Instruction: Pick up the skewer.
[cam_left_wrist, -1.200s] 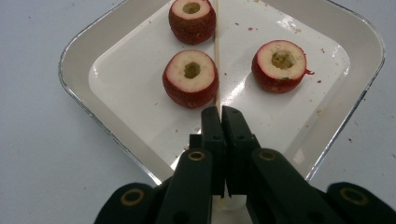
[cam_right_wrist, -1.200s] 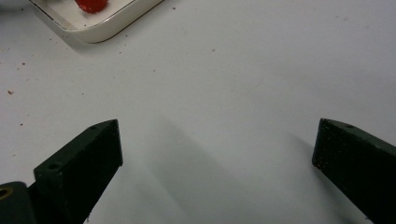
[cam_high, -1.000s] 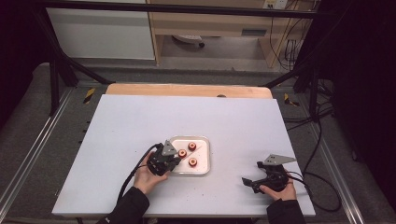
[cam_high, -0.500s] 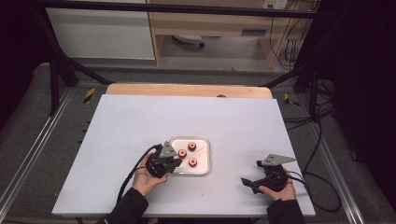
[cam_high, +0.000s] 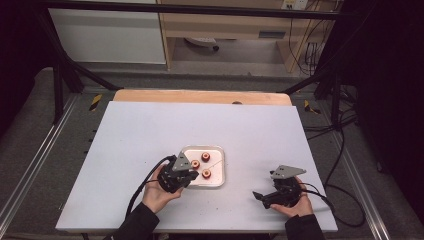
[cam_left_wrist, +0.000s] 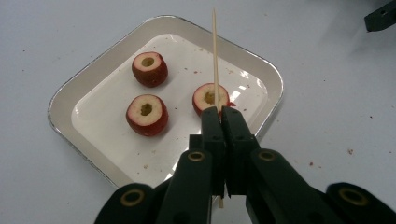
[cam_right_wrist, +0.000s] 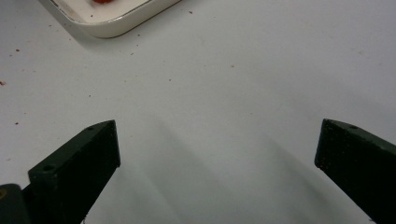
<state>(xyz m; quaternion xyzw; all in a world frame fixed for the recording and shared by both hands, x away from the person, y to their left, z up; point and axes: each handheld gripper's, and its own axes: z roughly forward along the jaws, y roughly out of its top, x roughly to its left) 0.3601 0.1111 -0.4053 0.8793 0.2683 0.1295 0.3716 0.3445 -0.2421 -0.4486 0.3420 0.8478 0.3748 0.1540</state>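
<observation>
My left gripper (cam_left_wrist: 219, 112) is shut on a thin wooden skewer (cam_left_wrist: 215, 56) that sticks out past the jaws over a white tray (cam_left_wrist: 79, 84). Three red cored fruit pieces lie in the tray: one at the far left (cam_left_wrist: 149, 69), one nearer (cam_left_wrist: 147, 114), and one (cam_left_wrist: 208, 95) just beyond my jaw tips, with the skewer passing over its hole. In the high view the left gripper (cam_high: 190, 172) is at the tray's (cam_high: 220, 150) left edge. My right gripper (cam_high: 260, 196) stands open near the table's front right; its own view (cam_right_wrist: 217, 144) shows bare table between the jaws.
The white table top (cam_high: 150, 130) has a wooden strip (cam_high: 200, 96) along its far edge. Small red crumbs dot the surface around the tray. The tray's corner (cam_right_wrist: 116, 25) shows at the top left of the right gripper view. Black cables trail from both grippers.
The left gripper has risen slightly and shifted a little toward the tray, still holding the skewer. The right gripper has stayed in place.
</observation>
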